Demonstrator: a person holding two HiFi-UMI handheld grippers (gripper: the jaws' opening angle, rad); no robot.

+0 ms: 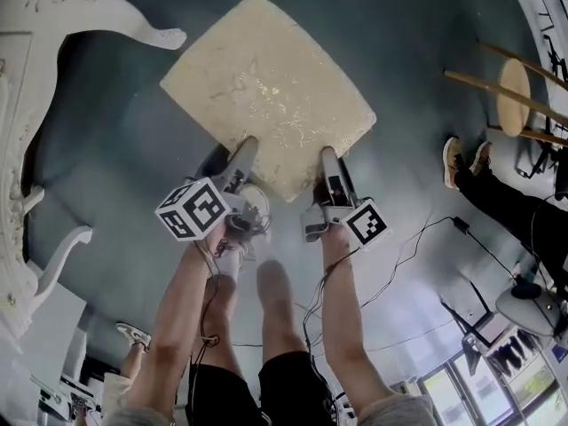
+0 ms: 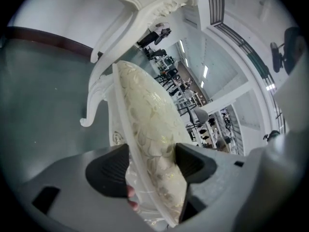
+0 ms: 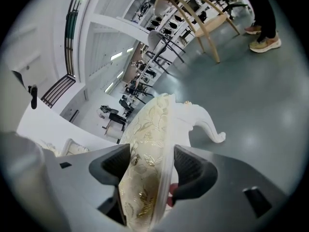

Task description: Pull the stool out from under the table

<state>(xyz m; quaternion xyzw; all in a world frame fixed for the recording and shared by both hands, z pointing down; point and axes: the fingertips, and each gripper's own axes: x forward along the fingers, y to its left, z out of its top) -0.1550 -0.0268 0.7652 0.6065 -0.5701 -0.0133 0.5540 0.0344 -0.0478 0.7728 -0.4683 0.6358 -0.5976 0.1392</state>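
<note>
The stool's square cream seat with gold leaf pattern lies over the grey floor, right of the white carved table. My left gripper is shut on the seat's near edge at its left, and my right gripper is shut on the same edge further right. In the left gripper view both dark pads press the padded seat at the gripper, with the table's curved leg behind. The right gripper clamps the cushion likewise, and a white curved stool leg shows beyond it.
A person's shoes and dark trouser legs stand at the right, beside a wooden stool. Black cables trail over the floor at the right. A second table leg curls at the left. My own legs are below the grippers.
</note>
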